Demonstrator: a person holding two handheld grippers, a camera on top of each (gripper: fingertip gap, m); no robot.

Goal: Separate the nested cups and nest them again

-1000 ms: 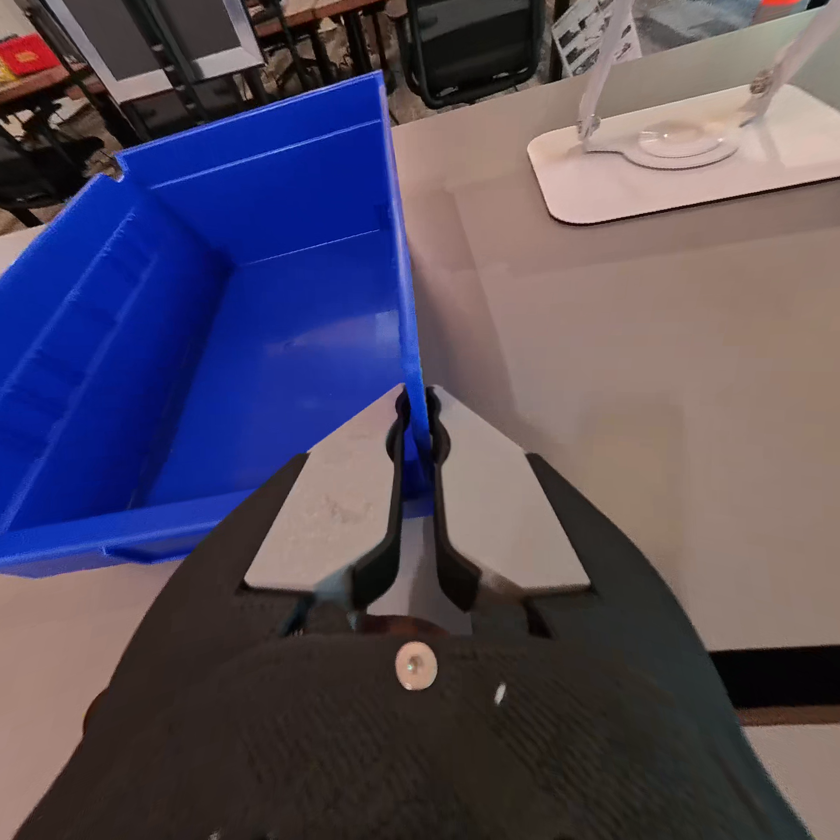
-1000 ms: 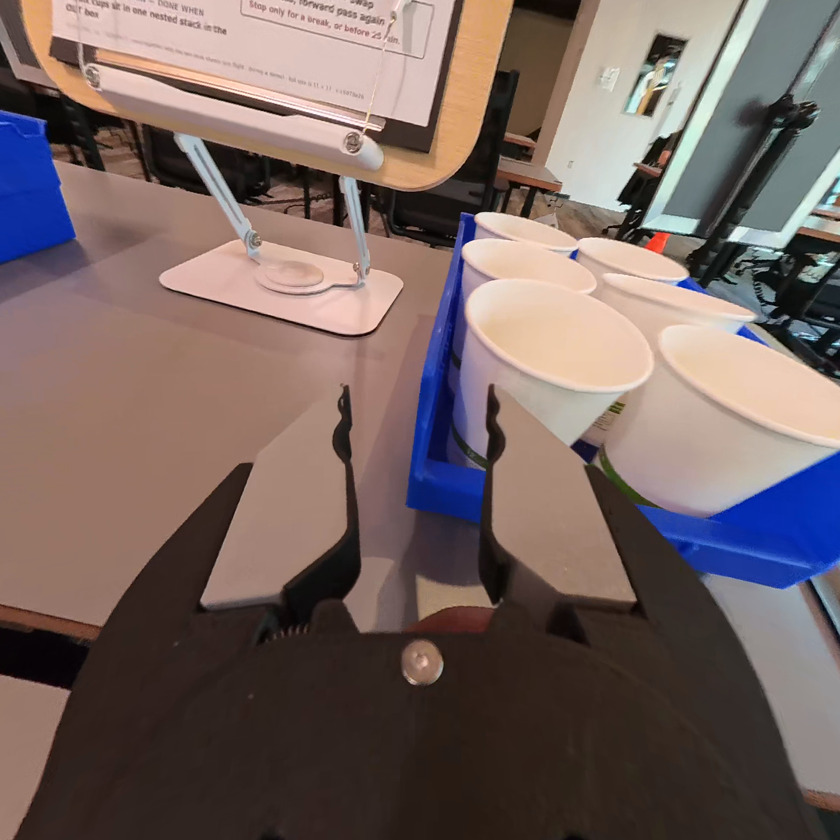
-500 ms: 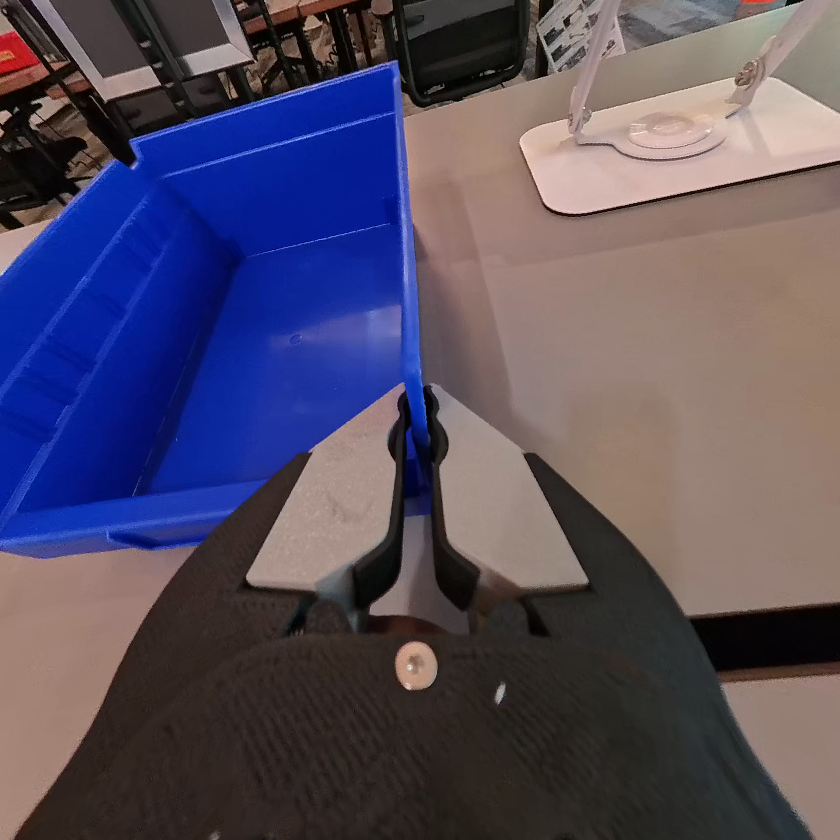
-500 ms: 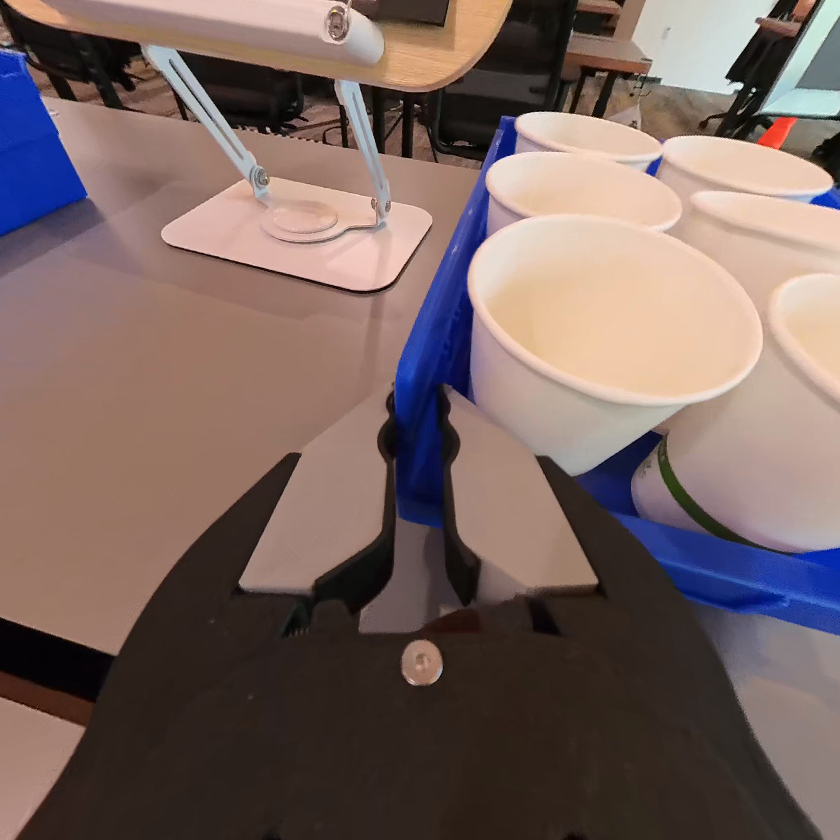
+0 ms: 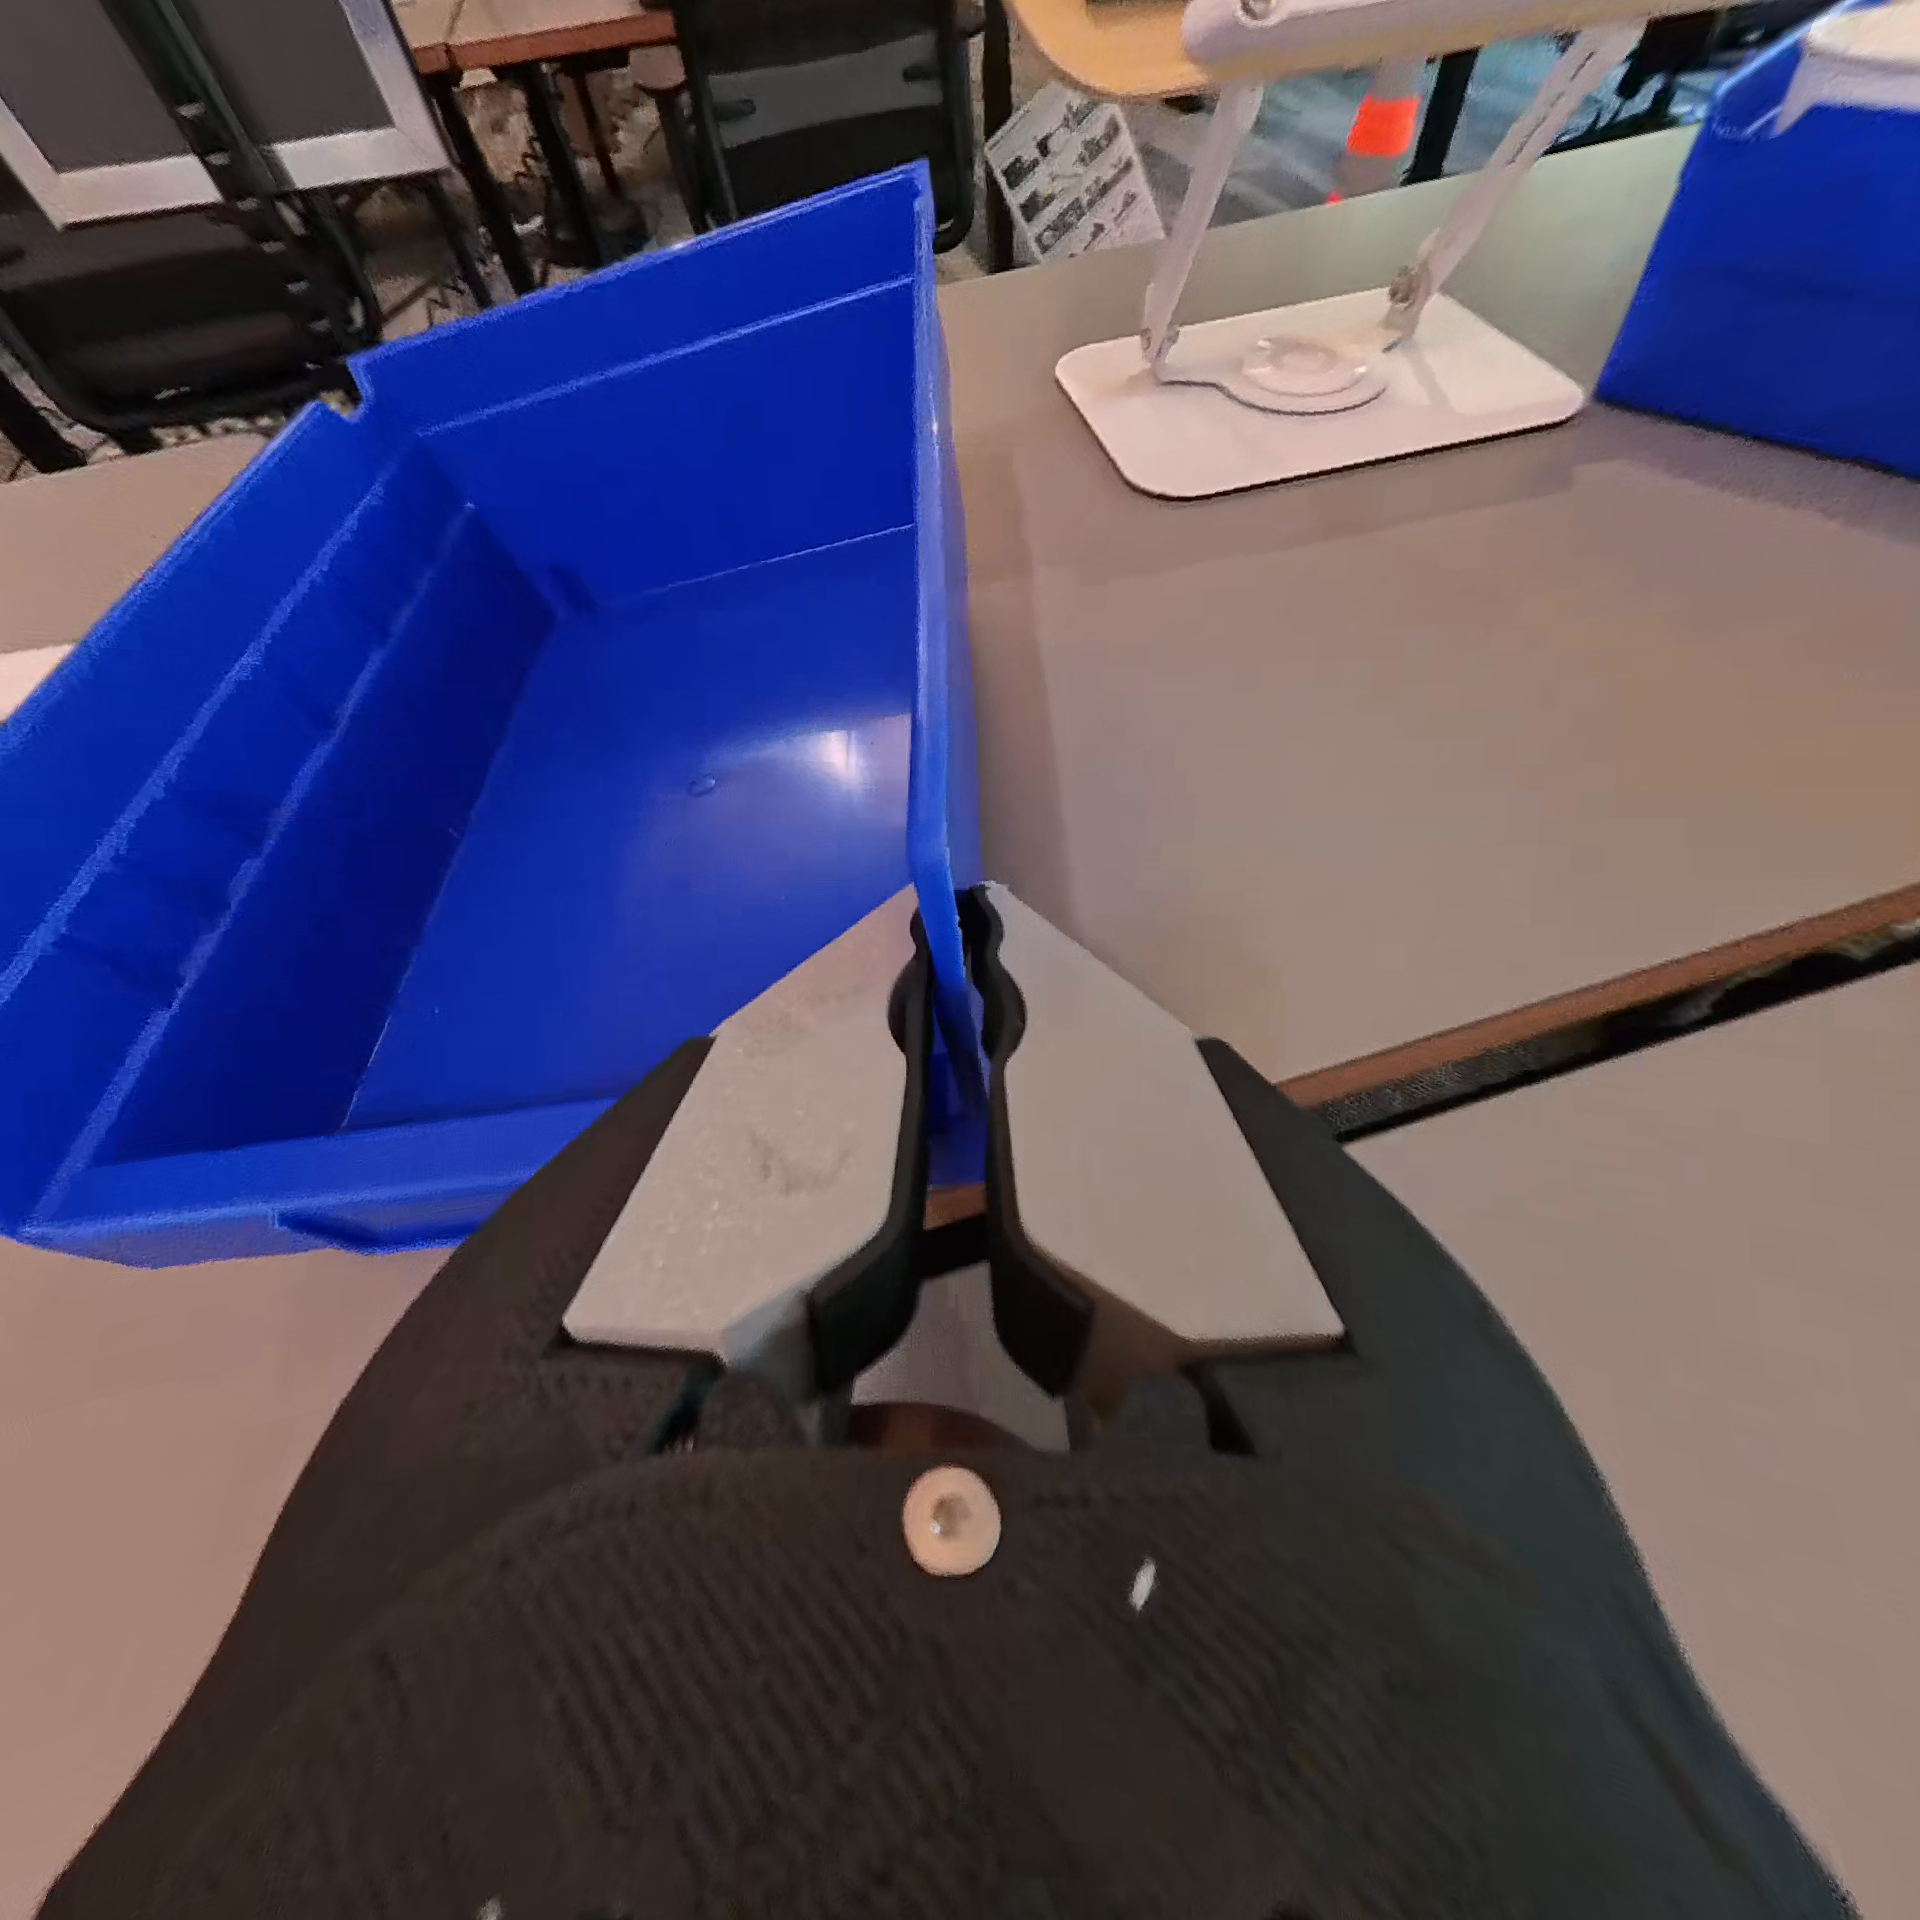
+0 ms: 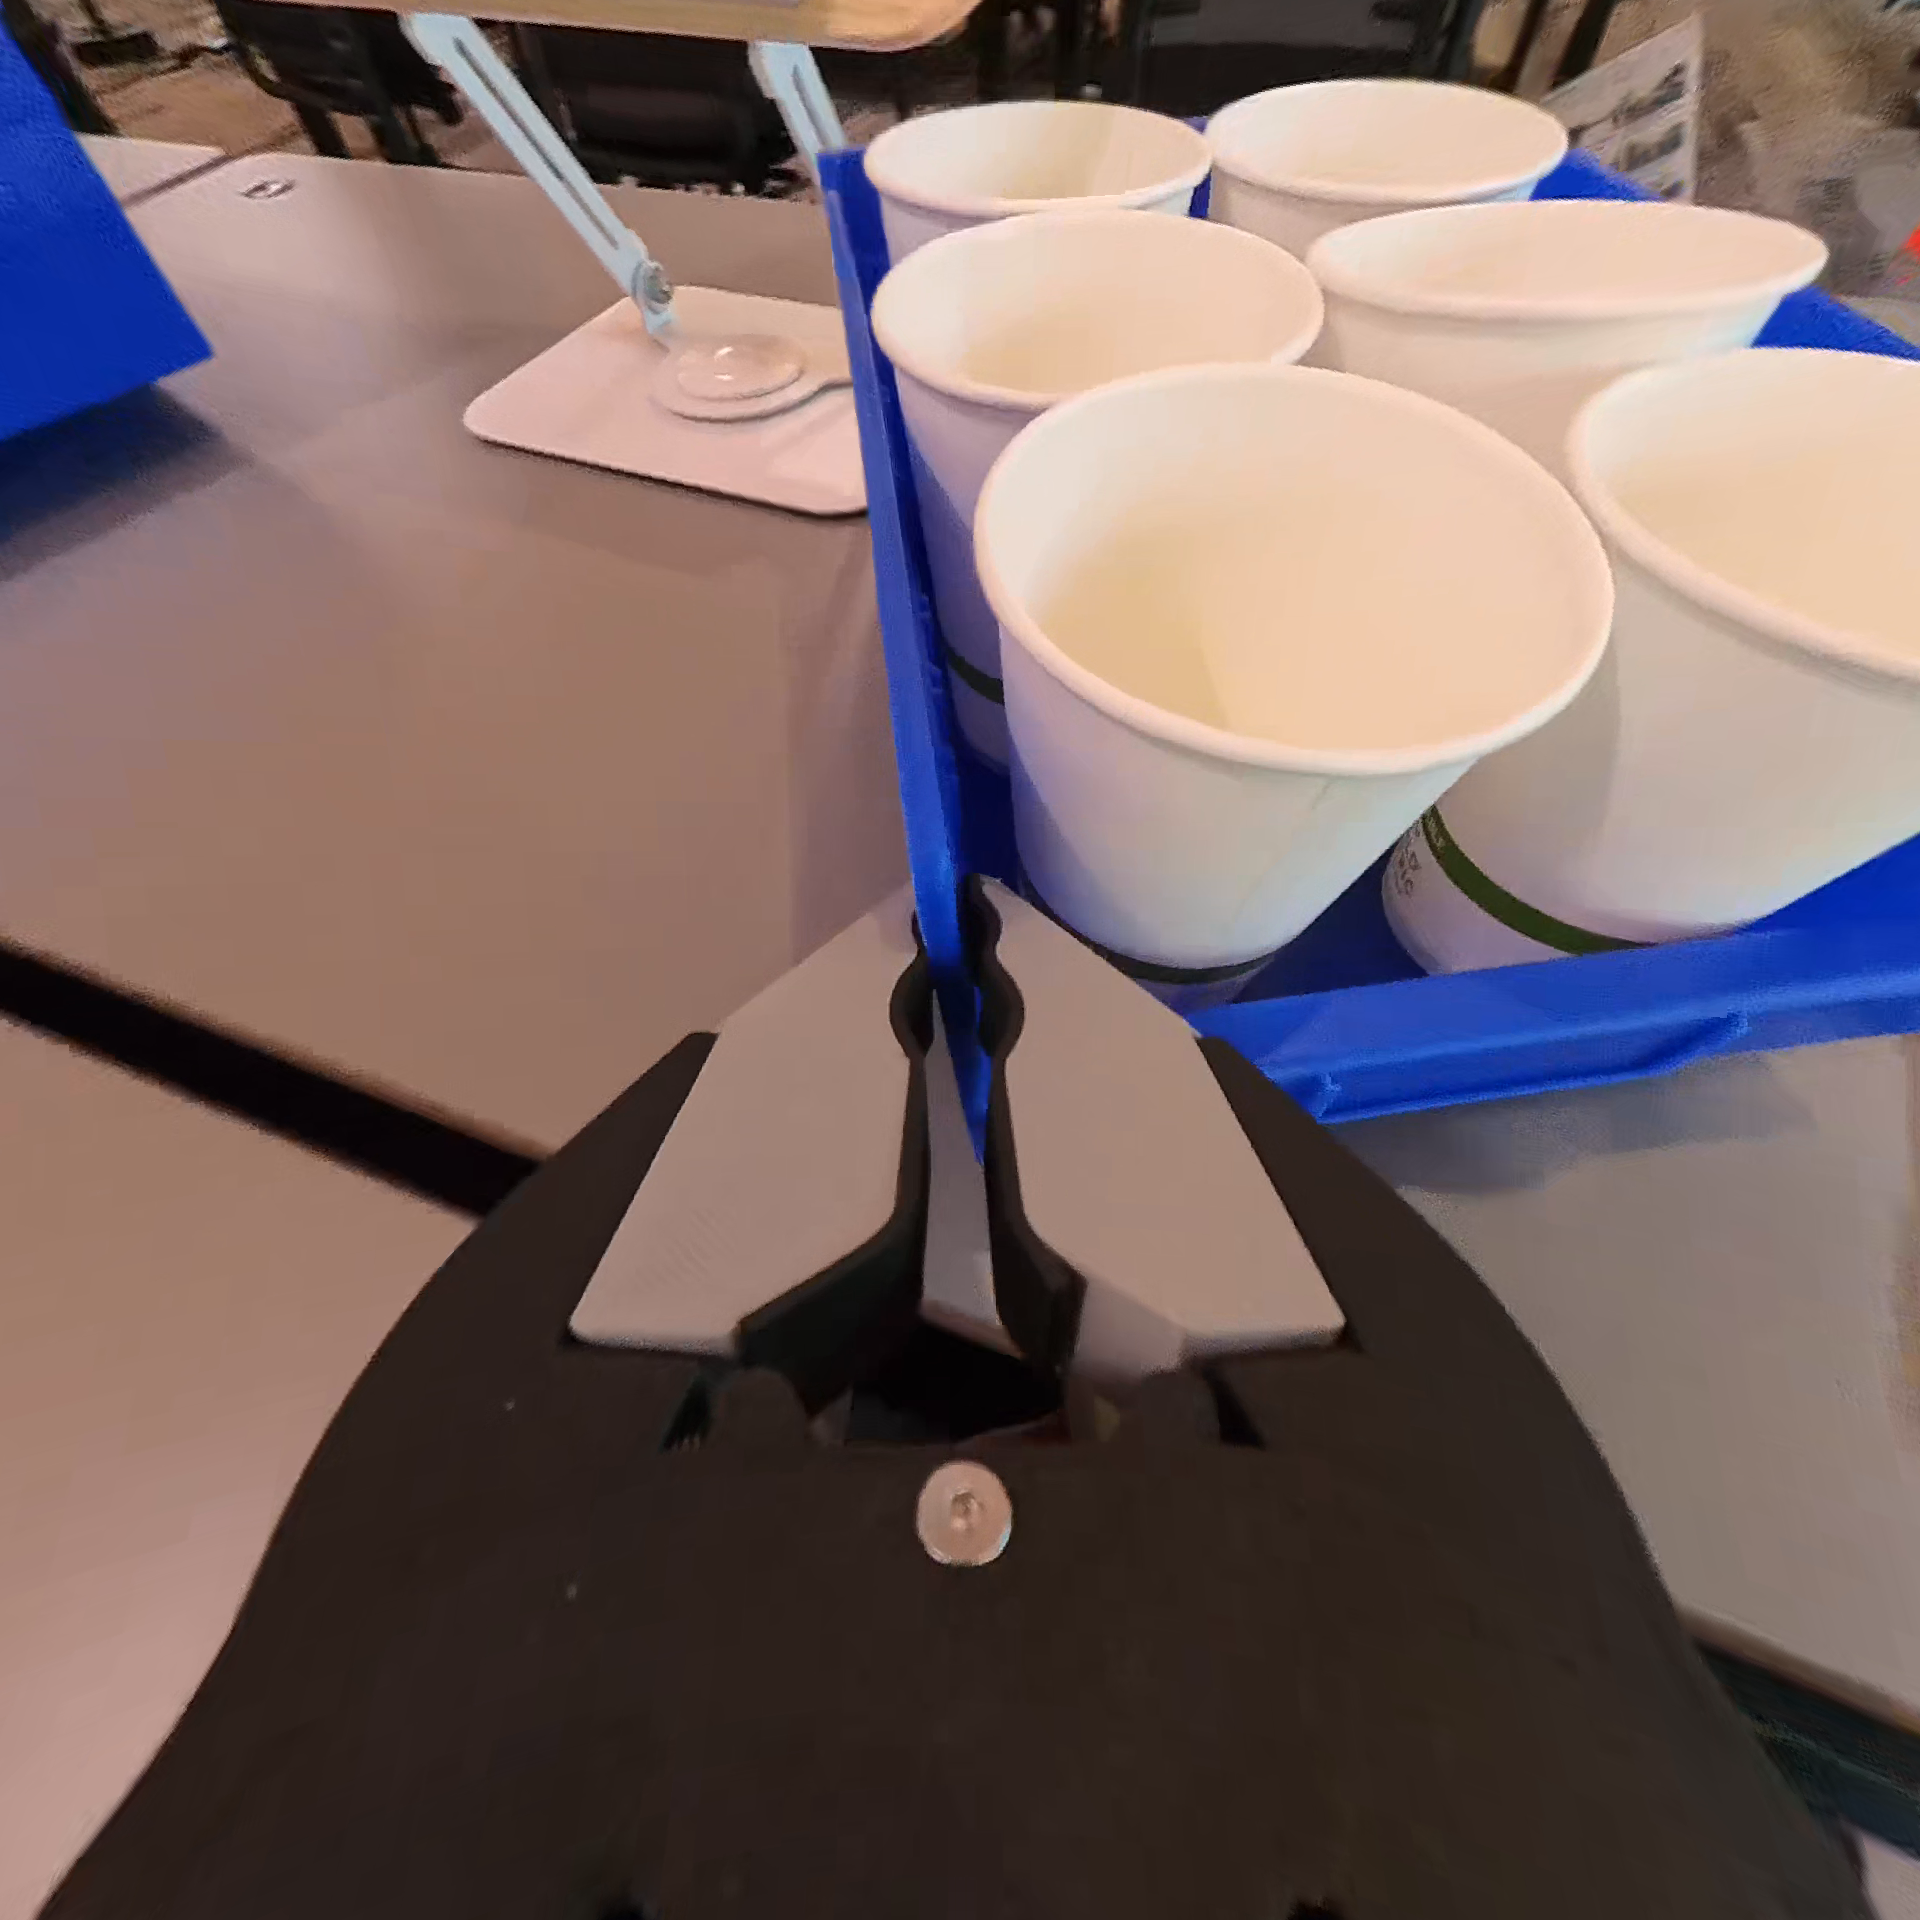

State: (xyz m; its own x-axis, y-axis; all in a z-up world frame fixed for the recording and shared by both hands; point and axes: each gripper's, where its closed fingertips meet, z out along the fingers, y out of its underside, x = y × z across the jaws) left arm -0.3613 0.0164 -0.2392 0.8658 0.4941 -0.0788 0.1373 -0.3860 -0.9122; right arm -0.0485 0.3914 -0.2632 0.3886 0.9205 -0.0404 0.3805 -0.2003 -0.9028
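There are two hand-held grippers, the left one (image 5: 956,940) and the right one (image 6: 958,935). There are two blue bins: an empty one (image 5: 665,436) ahead and to the left of the left hand-held gripper, and a second bin (image 6: 1558,1013) ahead and to the right of the right hand-held gripper. In that second bin six white paper cups (image 6: 1226,790) can be counted. One white stand (image 6: 665,416) is on the tabletop (image 6: 468,707), further ahead to the left.
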